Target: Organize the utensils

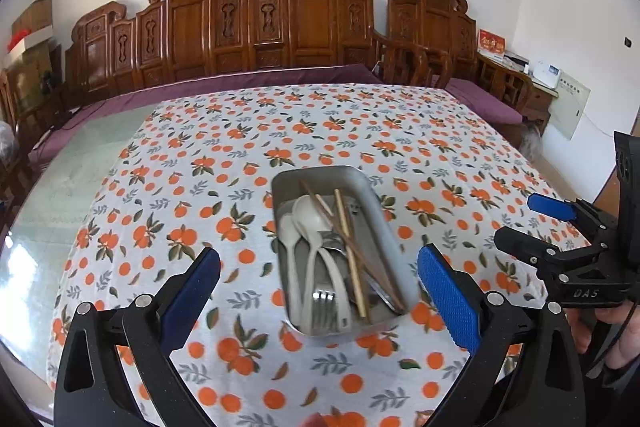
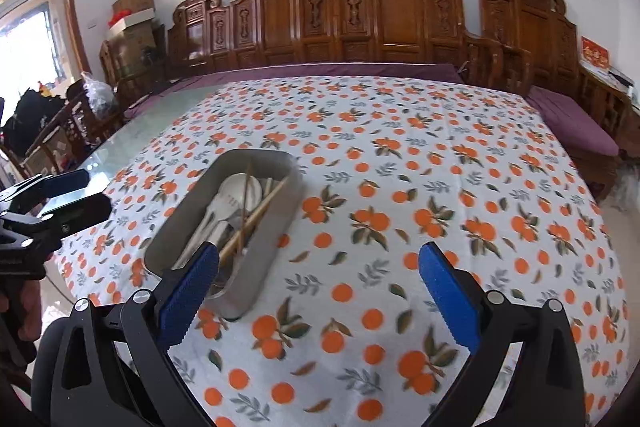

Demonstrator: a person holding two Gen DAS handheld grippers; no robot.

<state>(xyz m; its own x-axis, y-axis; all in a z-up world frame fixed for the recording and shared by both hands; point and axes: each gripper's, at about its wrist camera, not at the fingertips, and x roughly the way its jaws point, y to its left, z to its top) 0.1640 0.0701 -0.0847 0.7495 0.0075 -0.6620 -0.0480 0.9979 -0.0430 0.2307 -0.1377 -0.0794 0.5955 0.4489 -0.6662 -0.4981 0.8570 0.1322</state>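
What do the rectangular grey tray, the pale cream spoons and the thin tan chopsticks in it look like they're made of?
Rectangular grey tray: likely metal, brushed matte, judging by its dull silver sheen and thin rolled rim.
Pale cream spoons: probably plastic or melamine; smooth, opaque, evenly coloured, though ceramic can't be ruled out.
Thin tan chopsticks: apparently bamboo or wood, going by their matte, light brown, unglossy look.

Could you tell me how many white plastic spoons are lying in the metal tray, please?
2, as far as I can see: one spoon by the metal tray's left wall and a larger spoon just right of it. The piled cutlery may hide others.
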